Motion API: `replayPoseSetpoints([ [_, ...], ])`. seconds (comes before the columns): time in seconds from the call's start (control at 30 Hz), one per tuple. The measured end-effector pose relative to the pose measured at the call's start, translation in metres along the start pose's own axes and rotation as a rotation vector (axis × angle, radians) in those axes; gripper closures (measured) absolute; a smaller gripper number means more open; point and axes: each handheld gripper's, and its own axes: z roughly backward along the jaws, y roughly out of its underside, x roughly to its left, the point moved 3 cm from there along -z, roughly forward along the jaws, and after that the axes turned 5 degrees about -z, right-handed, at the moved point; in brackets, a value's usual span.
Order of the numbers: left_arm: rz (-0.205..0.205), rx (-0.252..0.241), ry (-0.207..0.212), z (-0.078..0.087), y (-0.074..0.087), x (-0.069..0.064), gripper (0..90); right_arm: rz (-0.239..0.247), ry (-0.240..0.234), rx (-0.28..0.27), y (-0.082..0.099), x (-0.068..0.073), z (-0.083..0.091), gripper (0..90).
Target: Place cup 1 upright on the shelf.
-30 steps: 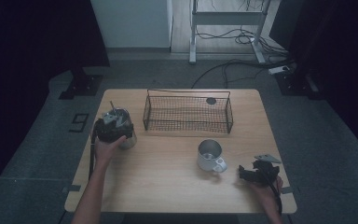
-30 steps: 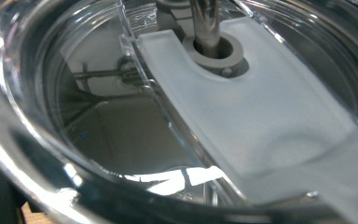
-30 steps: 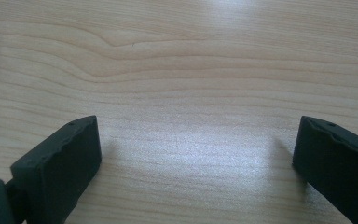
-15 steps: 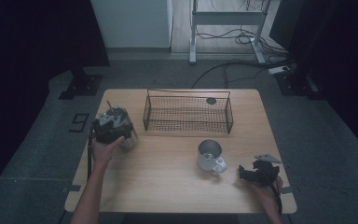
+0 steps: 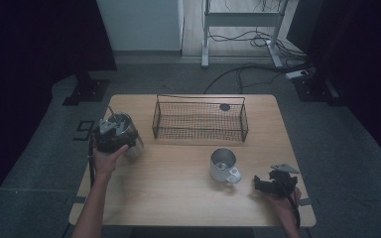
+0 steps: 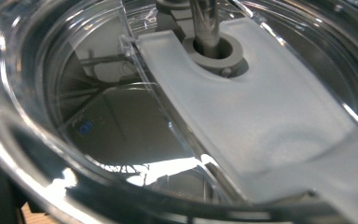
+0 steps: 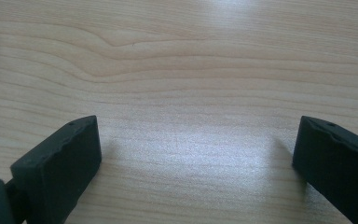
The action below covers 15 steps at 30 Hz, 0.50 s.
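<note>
While the left gripper [image 5: 110,136] hung over the table's left edge against a clear plastic lidded tumbler [image 5: 129,134] with a straw, its jaws' spread could not be told. The right gripper [image 5: 268,184], jaws wide apart and holding nothing, rested on the pale wooden table [image 5: 178,188] beside a steel mug [image 5: 223,164].

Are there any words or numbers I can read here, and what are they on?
"9" — a big number on the floor, left of the table.
A small blue mark reflected in the clear lid is too blurred to read.
Nothing else has writing.
</note>
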Motion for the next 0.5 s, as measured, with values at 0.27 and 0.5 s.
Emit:
replayPoseSetpoints([
  [0.27,-0.013,-0.02,0.004,0.007,-0.01,-0.004,4.0,0.0,0.0,0.0,0.0,0.0,0.0,0.6],
  [0.5,-0.025,-0.033,0.012,0.011,-0.019,-0.009,4.0,0.001,0.0,0.0,0.0,0.0,0.0,0.6],
])
